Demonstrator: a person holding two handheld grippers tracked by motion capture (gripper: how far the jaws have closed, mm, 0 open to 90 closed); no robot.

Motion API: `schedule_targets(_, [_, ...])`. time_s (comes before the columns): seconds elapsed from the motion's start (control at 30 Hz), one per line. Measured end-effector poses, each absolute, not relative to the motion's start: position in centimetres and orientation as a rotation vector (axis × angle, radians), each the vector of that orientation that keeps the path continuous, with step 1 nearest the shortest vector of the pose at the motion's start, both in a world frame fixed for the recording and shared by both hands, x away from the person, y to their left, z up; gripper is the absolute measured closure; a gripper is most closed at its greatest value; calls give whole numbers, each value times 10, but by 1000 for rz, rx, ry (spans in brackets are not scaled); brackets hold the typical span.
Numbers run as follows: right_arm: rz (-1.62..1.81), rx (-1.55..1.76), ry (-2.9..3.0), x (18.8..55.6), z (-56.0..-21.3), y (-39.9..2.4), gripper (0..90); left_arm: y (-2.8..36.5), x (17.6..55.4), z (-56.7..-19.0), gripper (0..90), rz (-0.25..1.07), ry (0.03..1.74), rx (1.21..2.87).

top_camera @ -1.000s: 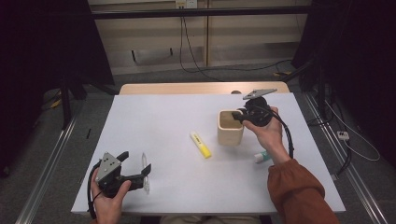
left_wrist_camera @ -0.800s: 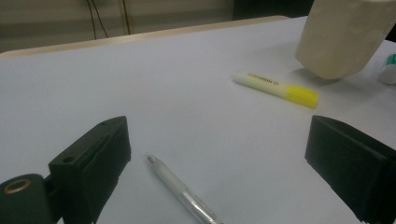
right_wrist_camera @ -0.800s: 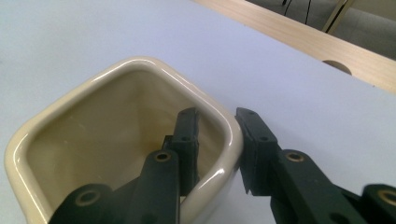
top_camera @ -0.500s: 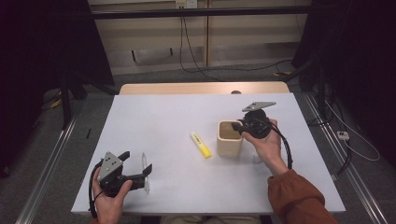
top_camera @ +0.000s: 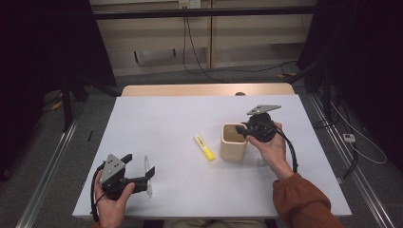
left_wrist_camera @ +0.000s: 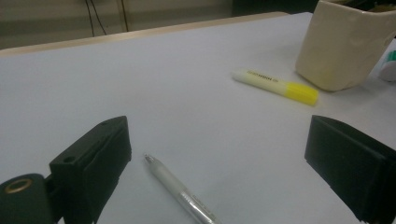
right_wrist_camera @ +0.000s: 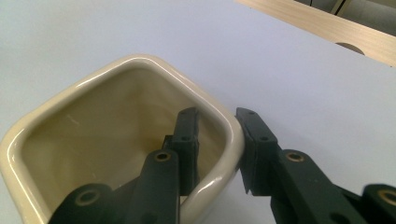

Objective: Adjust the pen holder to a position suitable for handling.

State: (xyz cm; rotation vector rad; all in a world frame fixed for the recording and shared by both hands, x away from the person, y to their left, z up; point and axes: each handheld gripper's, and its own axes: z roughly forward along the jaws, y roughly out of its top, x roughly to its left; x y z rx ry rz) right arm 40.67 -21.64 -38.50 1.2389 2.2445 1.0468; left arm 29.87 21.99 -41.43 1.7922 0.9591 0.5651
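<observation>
A beige square cup (top_camera: 233,145) stands right of the table's middle. My right gripper (top_camera: 241,130) is shut on its right wall. In the right gripper view one jaw is inside the cup (right_wrist_camera: 116,70) and the other outside, so the right gripper (right_wrist_camera: 217,122) pinches the rim. A yellow highlighter (top_camera: 204,147) lies just left of the cup. Near the front left corner my left gripper (top_camera: 142,173) rests open, with a clear pen (top_camera: 148,176) lying between its jaws, untouched. The left gripper view shows the pen (left_wrist_camera: 182,196), the highlighter (left_wrist_camera: 275,85) and the cup (left_wrist_camera: 345,44) beyond the left gripper (left_wrist_camera: 219,135).
The white table (top_camera: 180,118) has a wooden strip (top_camera: 204,89) along its far edge. A small white and green object (left_wrist_camera: 387,65) lies behind the cup. Cables run over the floor beyond the table.
The right gripper has drawn the cup nearer to the person's side of the table. The left gripper and the pen have stayed where they were.
</observation>
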Motion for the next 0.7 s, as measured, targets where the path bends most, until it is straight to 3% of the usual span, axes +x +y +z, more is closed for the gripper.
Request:
schedule_targets(0.27, [1068, 1219, 2262, 408, -386, -218, 679, 221, 299, -414, 70, 559, 968, 1779])
schedule_targets(0.3, [1071, 1216, 2267, 408, -387, -218, 649, 221, 299, -414, 71, 560, 967, 1779])
schedule_targets(0.33, [1082, 1214, 2279, 409, -388, -217, 545, 221, 299, -414, 71, 557, 970, 1771])
schedule_targets(0.37, [1082, 1214, 2279, 409, -388, -217, 545, 221, 299, -414, 71, 557, 970, 1771])
schedule_targets(0.7, [1217, 1206, 2210, 404, -380, -234, 206, 222, 299, -414, 71, 556, 971, 1777])
